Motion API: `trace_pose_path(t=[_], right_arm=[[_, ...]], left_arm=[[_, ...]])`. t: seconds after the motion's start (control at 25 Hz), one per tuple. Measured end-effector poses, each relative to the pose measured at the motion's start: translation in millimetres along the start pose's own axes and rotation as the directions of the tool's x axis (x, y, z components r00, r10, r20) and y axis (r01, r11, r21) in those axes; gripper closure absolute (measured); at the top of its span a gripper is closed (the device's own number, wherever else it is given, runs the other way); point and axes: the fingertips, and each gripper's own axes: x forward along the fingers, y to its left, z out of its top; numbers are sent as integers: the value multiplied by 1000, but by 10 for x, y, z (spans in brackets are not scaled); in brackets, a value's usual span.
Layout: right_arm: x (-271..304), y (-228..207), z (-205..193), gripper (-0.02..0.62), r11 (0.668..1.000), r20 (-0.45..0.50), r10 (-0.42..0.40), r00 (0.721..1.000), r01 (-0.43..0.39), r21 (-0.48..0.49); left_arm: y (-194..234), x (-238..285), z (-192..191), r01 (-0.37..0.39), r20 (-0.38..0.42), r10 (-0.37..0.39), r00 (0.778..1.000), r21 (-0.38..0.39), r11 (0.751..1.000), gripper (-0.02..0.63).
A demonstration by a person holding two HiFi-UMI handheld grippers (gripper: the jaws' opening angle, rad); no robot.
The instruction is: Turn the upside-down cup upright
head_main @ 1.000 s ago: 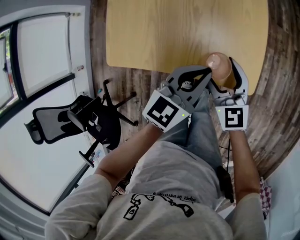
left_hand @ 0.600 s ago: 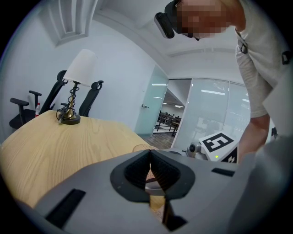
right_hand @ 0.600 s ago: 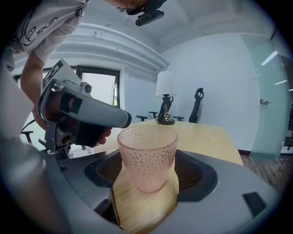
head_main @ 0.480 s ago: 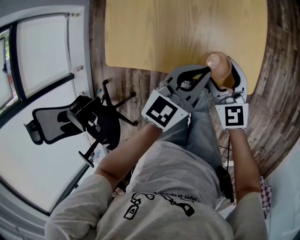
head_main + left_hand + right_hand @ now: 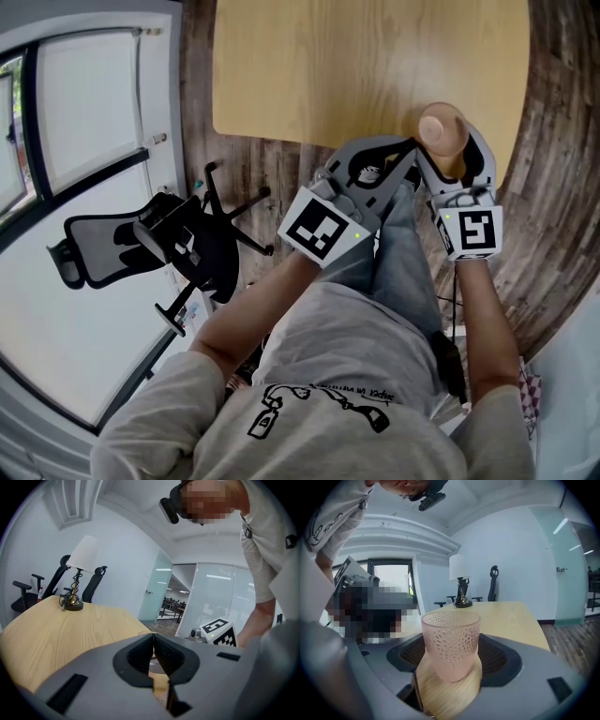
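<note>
cup (image 5: 451,641) upright in right claw (image 5: 453,660), mouth up

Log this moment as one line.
right tongs: shut on pink dimpled glass cup, mouth up | left tongs: shut, empty | light wooden table: beneath cup

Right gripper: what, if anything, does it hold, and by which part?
The right gripper holds the pink cup, upright, by opposite sides of its wall.
</note>
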Motion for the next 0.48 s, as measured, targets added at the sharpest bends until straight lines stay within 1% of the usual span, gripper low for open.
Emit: trace_pose_path(t=[0.28,0.48], right_arm=[[-102,-68,56,247,991,20,-3,1000,0,131],[-152,-156,142,247,961,49,-12,999,-2,276]], left_arm=[[-39,-26,68,-8,21,8,1000,-1,1000,597],[-58,-40,133,-2,39,2,999,5,1000,595]])
